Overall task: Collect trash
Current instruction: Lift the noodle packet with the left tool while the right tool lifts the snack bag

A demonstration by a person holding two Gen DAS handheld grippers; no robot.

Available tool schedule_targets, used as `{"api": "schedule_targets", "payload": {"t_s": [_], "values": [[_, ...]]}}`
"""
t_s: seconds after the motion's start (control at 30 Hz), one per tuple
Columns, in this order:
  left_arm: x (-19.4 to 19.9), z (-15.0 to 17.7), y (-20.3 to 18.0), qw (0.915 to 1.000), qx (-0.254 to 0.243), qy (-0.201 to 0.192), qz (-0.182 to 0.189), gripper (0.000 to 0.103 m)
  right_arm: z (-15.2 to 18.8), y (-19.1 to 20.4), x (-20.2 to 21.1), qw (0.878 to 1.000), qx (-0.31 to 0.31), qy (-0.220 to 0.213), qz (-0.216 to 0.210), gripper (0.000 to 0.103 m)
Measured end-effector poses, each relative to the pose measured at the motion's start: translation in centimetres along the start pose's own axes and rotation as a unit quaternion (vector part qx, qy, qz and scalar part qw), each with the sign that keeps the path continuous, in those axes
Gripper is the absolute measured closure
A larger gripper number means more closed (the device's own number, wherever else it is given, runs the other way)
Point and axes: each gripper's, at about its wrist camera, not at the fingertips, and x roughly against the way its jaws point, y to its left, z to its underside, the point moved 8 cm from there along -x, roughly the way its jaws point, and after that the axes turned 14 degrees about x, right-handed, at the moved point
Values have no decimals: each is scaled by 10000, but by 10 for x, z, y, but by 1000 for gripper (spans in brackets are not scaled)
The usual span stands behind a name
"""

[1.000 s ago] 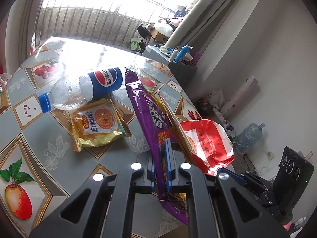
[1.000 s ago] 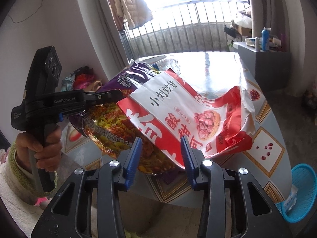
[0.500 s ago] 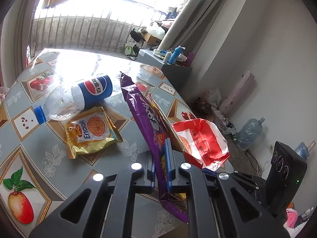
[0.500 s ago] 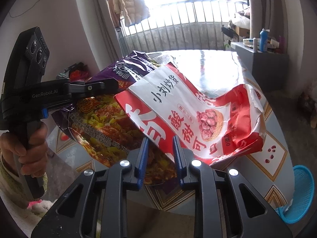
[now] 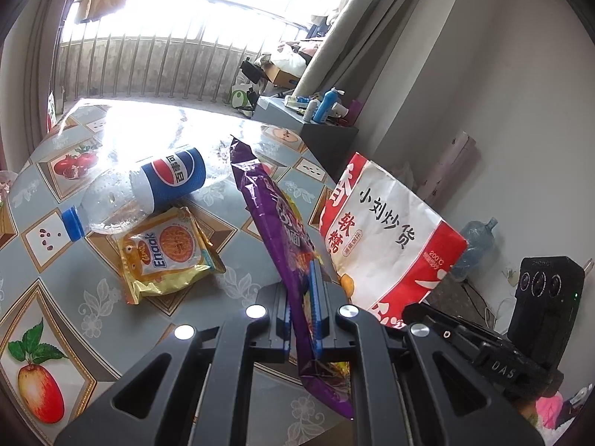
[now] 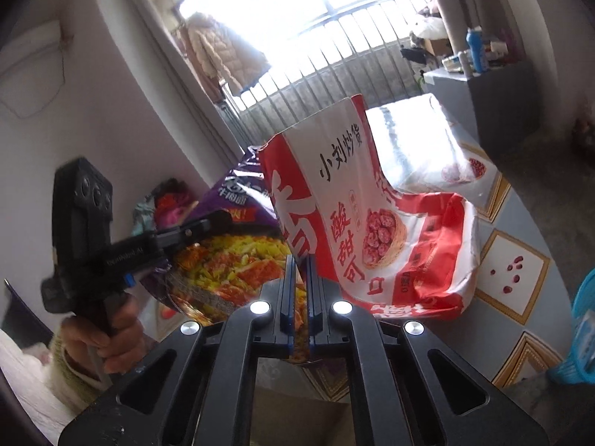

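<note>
Nearest the left wrist camera, the left tongs were pressed nearly together on the lower part of a purple snack bag, which stood on edge between the blue pads and rose away over the surface. It looked to be held upright so that it cleared the other litter and could be carried off.

Nearest the right wrist camera, the right tongs had just been closing and were now pinched tight on the lower corner of a red-and-white snack bag. That bag tilted up and to the right, its crumpled far end hanging above the surface edge. In the same view the left tongs came in from the left, held by a hand, gripping the purple snack bag just behind the red-and-white one; the two wrappers overlapped. My reading is that each wrapper was taken by one corner so that both could go to a bin together.

Farther out in the left view, a yellow Enaak packet lay flat on the surface, still to be collected. Just beyond it, touching its far edge, a clear Pepsi bottle lay on its side with its blue cap to the left. At the right edge of the right view a blue basket stood below the surface, probably where the trash belongs.
</note>
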Motion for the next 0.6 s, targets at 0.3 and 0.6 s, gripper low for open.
{"api": "schedule_targets", "payload": {"t_s": [0.3, 0.6], "values": [[-7, 2, -4, 10000, -44, 49, 2, 95, 8, -14, -5, 9991, -363, 121, 182, 91], [-11, 1, -7, 9999, -90, 50, 17, 95, 0, -6, -5, 9963, 181, 133, 834, 82]]}}
